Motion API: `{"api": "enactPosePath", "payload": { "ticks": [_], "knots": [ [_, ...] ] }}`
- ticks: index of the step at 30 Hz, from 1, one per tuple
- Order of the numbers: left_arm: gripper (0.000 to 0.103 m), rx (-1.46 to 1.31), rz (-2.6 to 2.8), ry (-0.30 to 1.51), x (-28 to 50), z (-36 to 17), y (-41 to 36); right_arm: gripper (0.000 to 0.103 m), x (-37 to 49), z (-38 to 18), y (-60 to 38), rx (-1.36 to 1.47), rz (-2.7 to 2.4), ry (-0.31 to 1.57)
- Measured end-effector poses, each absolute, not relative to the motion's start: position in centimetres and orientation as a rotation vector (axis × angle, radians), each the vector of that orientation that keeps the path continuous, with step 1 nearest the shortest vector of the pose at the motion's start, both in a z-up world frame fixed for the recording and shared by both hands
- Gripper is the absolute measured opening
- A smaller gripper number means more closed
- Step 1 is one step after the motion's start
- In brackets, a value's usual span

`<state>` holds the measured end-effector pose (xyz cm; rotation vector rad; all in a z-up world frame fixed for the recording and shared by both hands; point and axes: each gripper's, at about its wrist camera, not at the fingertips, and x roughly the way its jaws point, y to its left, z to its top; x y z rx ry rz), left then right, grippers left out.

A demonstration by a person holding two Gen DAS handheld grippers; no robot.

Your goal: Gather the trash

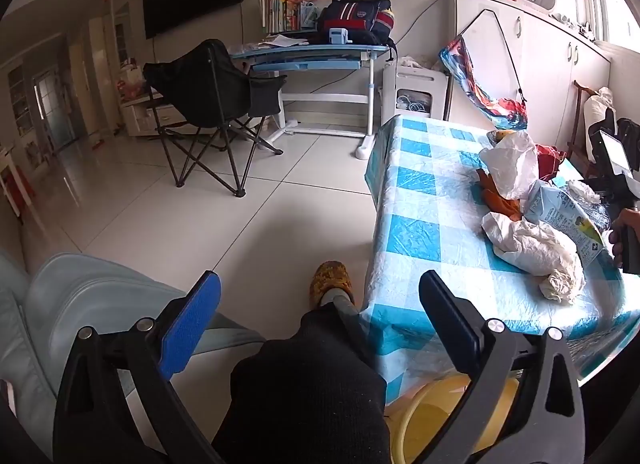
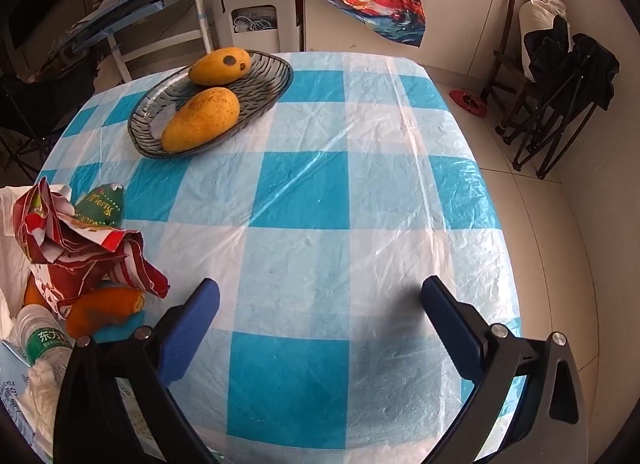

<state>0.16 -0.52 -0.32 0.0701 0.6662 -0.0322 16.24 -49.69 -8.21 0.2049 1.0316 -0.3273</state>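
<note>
Trash lies on the blue-checked table [image 1: 420,199]: crumpled white paper [image 1: 536,252], a white plastic bag [image 1: 514,161], a light blue packet [image 1: 560,211] and orange peel [image 1: 500,197]. In the right wrist view, a red-white wrapper [image 2: 84,248], orange peel [image 2: 104,310], a plastic bottle [image 2: 42,340] and a green packet [image 2: 102,203] sit at the table's left. My left gripper [image 1: 320,296] is open and empty, off the table's edge above my knee. My right gripper [image 2: 320,304] is open and empty above the tablecloth [image 2: 320,191], right of the trash.
A striped plate [image 2: 264,91] with two mangoes [image 2: 202,117] stands at the table's far side. A yellow bin [image 1: 432,420] sits under the table edge. A black folding chair [image 1: 212,103], a blue desk [image 1: 312,55] and a sofa arm [image 1: 80,296] stand around.
</note>
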Motion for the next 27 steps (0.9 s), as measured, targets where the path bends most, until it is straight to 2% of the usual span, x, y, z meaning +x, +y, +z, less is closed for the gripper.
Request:
{"api": "enactPosePath", "payload": {
  "ticks": [3,8,10,15,19,27],
  "knots": [
    [0.096,0.070,-0.034,0.667,0.2,-0.3,-0.4,0.097,14.5,-5.7,-48.6,0.190,-0.338,0.916],
    [0.096,0.072,-0.033,0.656,0.0,-0.2,-0.5,0.097,8.9,1.7,-44.5,0.083,-0.309,0.573],
    [0.096,0.076,-0.033,0.647,-0.2,-0.1,-0.5,0.097,5.9,3.1,-42.9,0.099,-0.249,0.471],
    [0.096,0.093,-0.031,0.606,-1.5,0.4,-0.6,0.097,1.3,2.6,-38.9,0.133,-0.116,0.459],
    [0.096,0.103,-0.044,0.582,-2.6,0.7,-0.8,0.097,-2.5,3.3,-35.3,0.043,-0.077,0.390],
    [0.096,0.087,-0.063,0.569,-4.5,1.2,-0.2,0.097,-6.8,2.5,-33.6,0.048,-0.044,0.373]
  ]
}}
